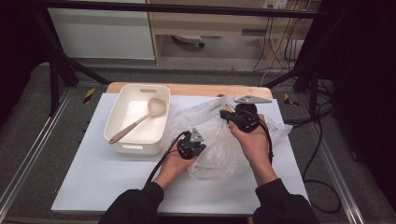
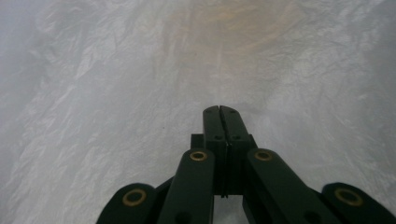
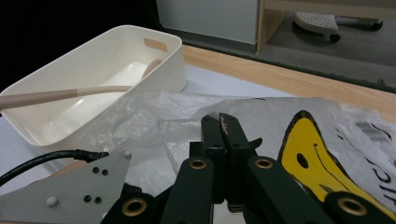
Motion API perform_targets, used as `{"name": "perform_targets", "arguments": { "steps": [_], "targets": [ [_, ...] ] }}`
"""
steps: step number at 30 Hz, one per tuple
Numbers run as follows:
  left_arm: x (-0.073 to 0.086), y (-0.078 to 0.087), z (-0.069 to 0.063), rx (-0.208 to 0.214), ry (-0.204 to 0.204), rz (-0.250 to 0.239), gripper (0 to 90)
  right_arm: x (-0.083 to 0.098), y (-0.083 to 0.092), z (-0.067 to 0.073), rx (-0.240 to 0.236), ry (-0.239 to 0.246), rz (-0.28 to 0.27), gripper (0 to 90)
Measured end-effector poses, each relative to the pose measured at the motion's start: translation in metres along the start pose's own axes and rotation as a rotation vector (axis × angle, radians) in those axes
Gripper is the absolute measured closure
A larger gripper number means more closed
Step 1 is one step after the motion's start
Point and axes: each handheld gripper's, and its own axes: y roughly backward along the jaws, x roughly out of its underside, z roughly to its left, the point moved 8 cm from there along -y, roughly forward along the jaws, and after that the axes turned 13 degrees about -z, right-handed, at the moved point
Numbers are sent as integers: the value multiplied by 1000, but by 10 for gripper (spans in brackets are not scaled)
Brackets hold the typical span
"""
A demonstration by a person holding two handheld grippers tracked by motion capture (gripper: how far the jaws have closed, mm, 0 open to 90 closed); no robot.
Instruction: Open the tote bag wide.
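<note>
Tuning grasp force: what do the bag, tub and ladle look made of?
Bag: thin translucent plastic film, crinkled, faintly glossy, with a yellow print. Tub: likely rigid moulded plastic, smooth off-white, rounded corners, slot handles. Ladle: matte beige; plastic or silicone, cannot tell which.

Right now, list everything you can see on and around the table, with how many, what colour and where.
plastic bag: one, clear with a yellow print, crumpled on the right half of the board
tub: one, white, left of the bag
spoon: one, beige, lying in the tub
board: one, white, on the table
table: one, wood edge showing behind the board
left gripper: one, black, fingers shut, against the bag
right gripper: one, black, fingers shut, over the bag
</note>
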Motion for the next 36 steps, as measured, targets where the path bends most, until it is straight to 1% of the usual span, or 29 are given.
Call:
{"name": "perform_targets", "arguments": {
  "steps": [1, 4, 8, 9, 12, 16, 17, 22, 23, 24, 25, 26, 27, 28, 29, 30, 31, 33, 35, 36],
  "targets": [
    [0, -1, 0, -7, 2, -7, 900, -2, 0, -1, 0, 3, -4, 900],
    [0, -1, 0, -10, 5, -7, 900, -6, 0, -3, -1, 2, -5, 900],
    [-1, -1, -1, -20, -11, -5, 900, -7, 0, -5, -7, -3, 0, 900],
    [0, 0, -2, -19, -16, 1, 900, -8, 0, -5, -9, -2, -4, 900],
    [0, -1, -2, -26, -22, -1, 900, -11, 1, -6, -12, -2, -8, 900],
    [0, 0, -3, -22, -22, 5, 900, -21, 5, -9, -10, -8, -25, 900],
    [-1, -1, -3, -26, -19, -2, 900, -24, 5, -10, -10, -5, -28, 900],
    [0, -1, -4, -25, -28, 1, 900, -39, 11, -14, -5, 3, -46, 900],
    [-1, -1, -5, -27, -19, -7, 900, -42, 12, -15, -5, 3, -50, 900],
    [-1, -1, -4, -29, -22, -8, 900, -44, 13, -16, -4, 6, -54, 900],
    [-1, 0, -3, -37, -33, -5, 900, -46, 14, -17, -1, 5, -55, 900],
    [-1, -1, -2, -50, -32, -12, 900, -49, 16, -18, 0, 8, -59, 900],
    [-1, -2, -5, -31, -14, -14, 900, -50, 16, -18, -2, 10, -62, 900],
    [0, -1, -4, -31, -22, -8, 900, -51, 17, -19, 0, 10, -64, 900],
    [-1, -2, -6, -29, -10, -16, 900, -51, 17, -19, 0, 10, -63, 900],
    [-1, -1, -5, -31, -24, -4, 900, -49, 16, -19, -1, 14, -56, 900],
    [-1, 1, -1, -63, -63, 5, 900, -46, 14, -19, -3, 18, -47, 900],
    [-4, 2, -5, -60, -55, -8, 900, -38, 9, -18, -8, 18, -24, 900],
    [-9, 5, -9, -55, -38, -27, 900, -30, 5, -18, -14, 20, -6, 900],
    [-12, 8, -10, -60, -47, -38, 900, -27, 3, -18, -15, 18, 1, 900]
  ]
}}
